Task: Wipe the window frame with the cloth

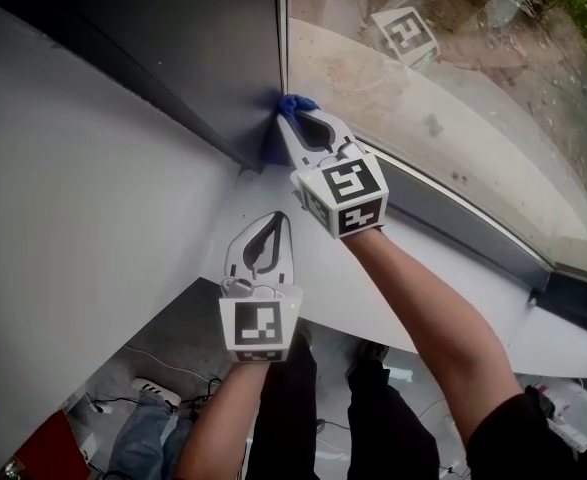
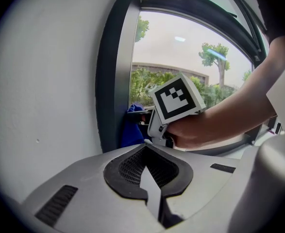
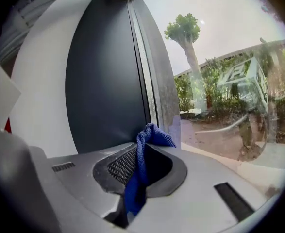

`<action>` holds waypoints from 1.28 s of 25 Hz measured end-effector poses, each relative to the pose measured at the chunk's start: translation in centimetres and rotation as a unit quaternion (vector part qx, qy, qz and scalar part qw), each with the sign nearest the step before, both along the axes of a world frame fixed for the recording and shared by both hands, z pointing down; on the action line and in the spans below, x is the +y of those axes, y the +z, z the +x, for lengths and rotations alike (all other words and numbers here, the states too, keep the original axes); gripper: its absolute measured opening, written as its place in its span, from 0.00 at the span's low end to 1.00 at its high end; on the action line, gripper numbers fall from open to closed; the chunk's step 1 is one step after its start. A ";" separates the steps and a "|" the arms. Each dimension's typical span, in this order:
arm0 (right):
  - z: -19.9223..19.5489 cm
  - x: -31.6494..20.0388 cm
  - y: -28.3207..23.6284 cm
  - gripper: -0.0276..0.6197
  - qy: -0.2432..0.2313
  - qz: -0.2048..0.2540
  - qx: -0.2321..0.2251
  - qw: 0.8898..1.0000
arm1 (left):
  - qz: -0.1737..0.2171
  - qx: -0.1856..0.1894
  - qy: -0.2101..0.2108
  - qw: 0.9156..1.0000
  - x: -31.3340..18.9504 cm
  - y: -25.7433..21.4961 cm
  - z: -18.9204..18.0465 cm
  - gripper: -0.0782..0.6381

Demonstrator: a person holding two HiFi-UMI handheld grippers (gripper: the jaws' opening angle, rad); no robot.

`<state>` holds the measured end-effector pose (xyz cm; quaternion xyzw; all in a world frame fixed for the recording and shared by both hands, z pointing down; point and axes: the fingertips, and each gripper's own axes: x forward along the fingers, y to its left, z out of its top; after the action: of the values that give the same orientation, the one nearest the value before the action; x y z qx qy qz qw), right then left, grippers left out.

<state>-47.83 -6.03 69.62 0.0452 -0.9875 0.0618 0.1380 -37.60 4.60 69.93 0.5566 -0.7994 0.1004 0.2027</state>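
Note:
A blue cloth [image 1: 291, 105] is pinched in my right gripper [image 1: 295, 120], which is shut on it. The cloth's free end [image 3: 154, 134] presses against the dark vertical window frame [image 1: 223, 58] at its bottom corner, where it meets the glass. In the right gripper view the cloth [image 3: 137, 178] runs down between the jaws. My left gripper [image 1: 270, 230] is shut with nothing in it and rests low over the white sill [image 1: 303, 278], pointing toward the frame [image 2: 110, 81]. From the left gripper view the cloth [image 2: 131, 127] hangs against the frame beside the right gripper's marker cube [image 2: 176, 98].
The window glass [image 1: 453, 78] stretches right with a dark lower rail [image 1: 473, 223]. A white wall [image 1: 63, 228] stands to the left. Below the sill lie cables and a red object [image 1: 43, 448] on the floor.

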 end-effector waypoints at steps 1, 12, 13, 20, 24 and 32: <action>0.0 0.0 -0.9 0.08 0.001 0.008 -0.004 1.000 | 0.003 0.001 -0.003 1.000 -0.1 -0.3 -0.1 0.11; 0.3 0.7 -9.1 0.08 0.033 0.044 -0.054 0.997 | 0.031 0.004 -0.009 0.999 0.2 -4.4 0.6 0.11; 0.3 0.7 -9.5 0.08 0.034 0.045 -0.058 0.997 | 0.030 0.007 -0.011 0.999 0.4 -4.4 0.7 0.11; 0.4 0.5 -13.3 0.08 0.033 0.044 -0.063 0.996 | 0.036 0.003 -0.029 0.999 0.3 -7.7 0.4 0.11; 0.3 0.5 -15.0 0.08 0.034 0.055 -0.072 0.995 | 0.042 0.003 -0.044 0.998 0.5 -8.8 0.0 0.11; 0.4 0.5 -16.6 0.08 0.044 0.054 -0.075 0.995 | 0.051 -0.011 -0.050 0.997 0.4 -10.9 -0.6 0.11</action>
<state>-47.46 -5.55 52.98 0.0913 -0.9940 0.0172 0.0577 -38.22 4.99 59.06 0.5244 -0.8326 0.0551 0.1698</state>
